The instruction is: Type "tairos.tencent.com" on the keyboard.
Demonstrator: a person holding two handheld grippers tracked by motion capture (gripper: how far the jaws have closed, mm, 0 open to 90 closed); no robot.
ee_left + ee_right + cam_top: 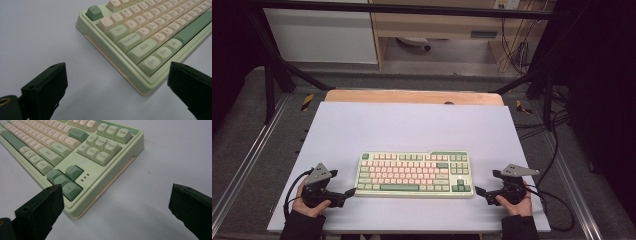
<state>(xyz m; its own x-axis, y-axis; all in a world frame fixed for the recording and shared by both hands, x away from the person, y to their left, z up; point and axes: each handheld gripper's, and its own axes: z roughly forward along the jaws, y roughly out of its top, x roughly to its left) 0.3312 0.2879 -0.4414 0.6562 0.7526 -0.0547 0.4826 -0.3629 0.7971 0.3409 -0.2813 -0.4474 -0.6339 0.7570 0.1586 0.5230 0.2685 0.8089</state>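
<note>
Mechanical keyboard (pixel 414 174), pale green case with cream and pink-toned keycaps and darker green modifier keys, lies flat on the white table (pixel 412 127), between the two sets of tongs, long side parallel to the near table edge.

Left tongs (pixel 349 192): held in the person's left hand (pixel 309 202), just off the keyboard's left near corner, tips pointing toward that corner. In the left gripper view the left tongs (pixel 117 82) have both black jaws wide apart, nothing between them but bare table and the keyboard's (pixel 150 37) corner. The Ctrl key (pixel 151 62) sits just ahead of the right-hand jaw; Esc key (pixel 94 12) is farther out, toward the top. Jaws look close to the case but contact cannot be confirmed.

Right tongs (pixel 480 192): held in the person's right hand (pixel 517 202), just off the keyboard's right near corner, tips pointing toward it. In the right gripper view the right tongs (pixel 116 200) are also spread wide, empty. The arrow-key cluster (pixel 65 180) lies directly ahead of the left-hand jaw, which overlaps the keyboard's (pixel 75 152) corner in view; whether it touches cannot be told. The other jaw is well clear, over bare table.

Grey three-cornered plates sit on top of both tongs, with cables trailing back toward the near table edge.
</note>
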